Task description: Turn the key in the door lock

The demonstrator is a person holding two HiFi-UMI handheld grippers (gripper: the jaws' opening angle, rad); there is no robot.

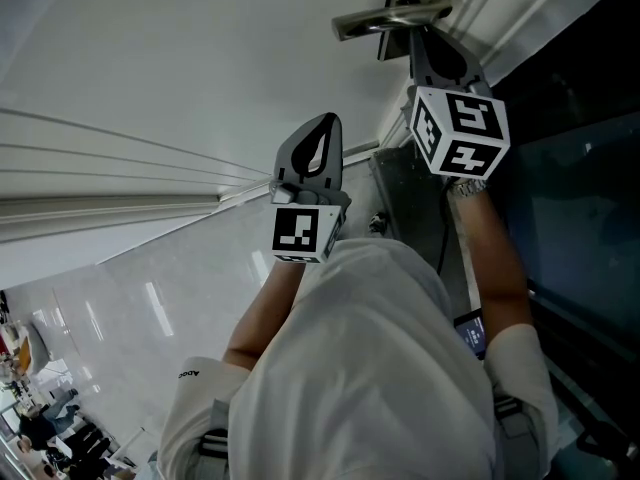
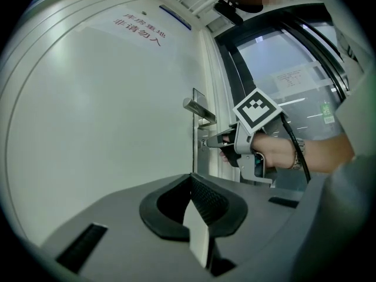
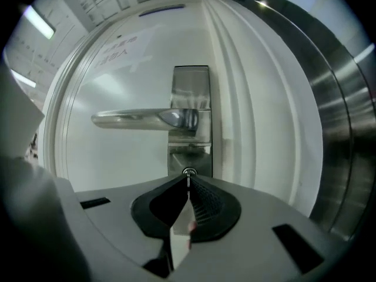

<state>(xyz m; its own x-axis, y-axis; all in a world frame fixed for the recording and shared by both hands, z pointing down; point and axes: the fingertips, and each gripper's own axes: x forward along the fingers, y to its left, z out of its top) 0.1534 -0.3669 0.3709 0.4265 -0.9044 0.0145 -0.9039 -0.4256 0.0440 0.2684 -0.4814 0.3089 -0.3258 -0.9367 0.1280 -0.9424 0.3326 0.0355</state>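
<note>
Hand-held gripper [image 3: 188, 183] on key [image 3: 188, 175], white door [image 3: 117, 157]

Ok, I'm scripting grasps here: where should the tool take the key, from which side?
Take the key by its head, straight on, facing the door: it sticks out of the cylinder edge-up, so jaws likely close best on its flat faces.

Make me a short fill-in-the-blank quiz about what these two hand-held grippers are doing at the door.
1. The right gripper has its jaws shut on the ___ that sticks out of the lock.
2. On the white door, the lock sits directly ___ the lever handle.
3. The left gripper hangs back from the door with its jaws together, holding ___.

Missing words: key; below; nothing.
</note>
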